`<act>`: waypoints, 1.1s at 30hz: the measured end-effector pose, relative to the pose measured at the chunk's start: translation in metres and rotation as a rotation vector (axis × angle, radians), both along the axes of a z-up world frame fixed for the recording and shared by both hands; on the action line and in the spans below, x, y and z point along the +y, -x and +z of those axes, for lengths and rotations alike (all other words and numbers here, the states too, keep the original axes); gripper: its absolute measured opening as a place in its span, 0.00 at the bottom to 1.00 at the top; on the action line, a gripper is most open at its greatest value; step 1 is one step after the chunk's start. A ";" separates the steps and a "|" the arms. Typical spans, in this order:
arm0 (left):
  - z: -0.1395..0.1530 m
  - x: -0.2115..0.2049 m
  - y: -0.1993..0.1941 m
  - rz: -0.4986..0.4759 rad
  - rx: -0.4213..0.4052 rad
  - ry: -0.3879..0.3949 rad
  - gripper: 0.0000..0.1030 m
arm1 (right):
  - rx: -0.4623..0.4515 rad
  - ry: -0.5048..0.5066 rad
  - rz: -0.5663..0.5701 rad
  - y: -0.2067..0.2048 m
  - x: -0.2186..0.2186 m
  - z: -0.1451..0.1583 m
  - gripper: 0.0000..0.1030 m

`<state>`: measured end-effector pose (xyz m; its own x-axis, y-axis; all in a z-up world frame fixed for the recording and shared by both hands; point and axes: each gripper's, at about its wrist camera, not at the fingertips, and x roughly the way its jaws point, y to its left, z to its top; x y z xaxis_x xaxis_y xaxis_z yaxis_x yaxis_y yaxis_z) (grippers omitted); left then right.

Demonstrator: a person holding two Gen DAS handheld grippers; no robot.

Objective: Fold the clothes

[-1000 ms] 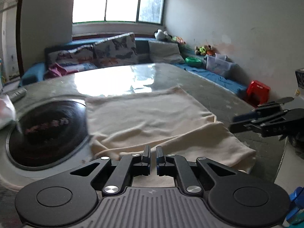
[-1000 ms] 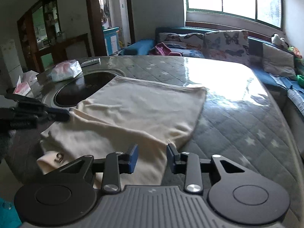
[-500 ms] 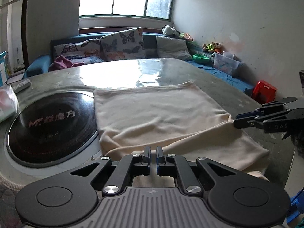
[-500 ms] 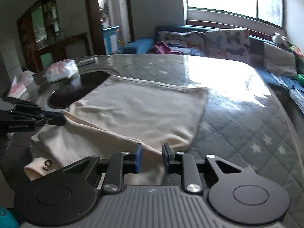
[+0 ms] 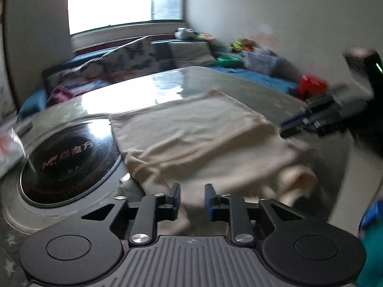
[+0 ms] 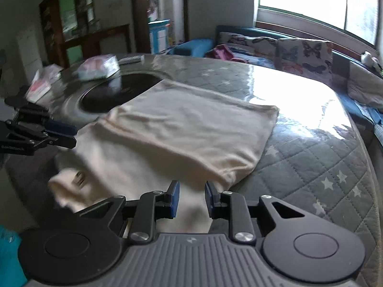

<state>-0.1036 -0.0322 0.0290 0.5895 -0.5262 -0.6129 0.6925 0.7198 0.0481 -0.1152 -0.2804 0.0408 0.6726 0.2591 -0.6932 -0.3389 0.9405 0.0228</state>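
Note:
A cream garment (image 5: 198, 141) lies partly folded on the quilted grey table, its near end bunched and drooping over the table's front edge (image 6: 71, 186). My left gripper (image 5: 191, 199) is open, its jaws apart just over the garment's near left edge, holding nothing. My right gripper (image 6: 190, 199) is open too, over the garment's near right part (image 6: 182, 138). Each gripper shows in the other's view, the right one (image 5: 311, 122) and the left one (image 6: 47, 134), both beside the cloth.
A round black induction hob (image 5: 69, 160) is set in the table left of the garment. Tissue packs (image 6: 98, 68) lie beyond it. A sofa with butterfly cushions (image 6: 301, 52) runs under the window. A red stool (image 5: 311, 85) stands by the wall.
Both grippers have opened: the left was shut on the garment's near edge and let it go, the right widened. The garment's near end has dropped and bunched. Both views are motion-blurred.

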 end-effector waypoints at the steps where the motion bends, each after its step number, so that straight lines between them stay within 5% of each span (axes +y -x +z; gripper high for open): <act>1: 0.001 0.002 0.007 -0.027 -0.012 -0.015 0.32 | 0.005 0.007 0.008 0.003 0.001 0.000 0.24; 8: -0.018 -0.009 0.042 -0.154 -0.112 -0.154 0.40 | 0.036 0.054 0.050 0.024 0.008 -0.004 0.35; 16: -0.030 -0.027 0.050 -0.221 -0.187 -0.151 0.32 | 0.016 0.149 0.119 0.041 0.021 -0.003 0.43; 21: -0.024 -0.026 0.045 -0.212 -0.195 -0.102 0.12 | -0.006 0.209 0.188 0.053 0.030 0.002 0.51; 33: 0.005 -0.024 -0.012 -0.104 -0.073 0.072 0.10 | -0.078 0.224 0.279 0.043 0.046 -0.008 0.57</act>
<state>-0.0914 -0.0560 0.0343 0.5711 -0.6278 -0.5289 0.7604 0.6474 0.0525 -0.1583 -0.2340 0.0332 0.6505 0.2876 -0.7030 -0.5758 0.7903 -0.2095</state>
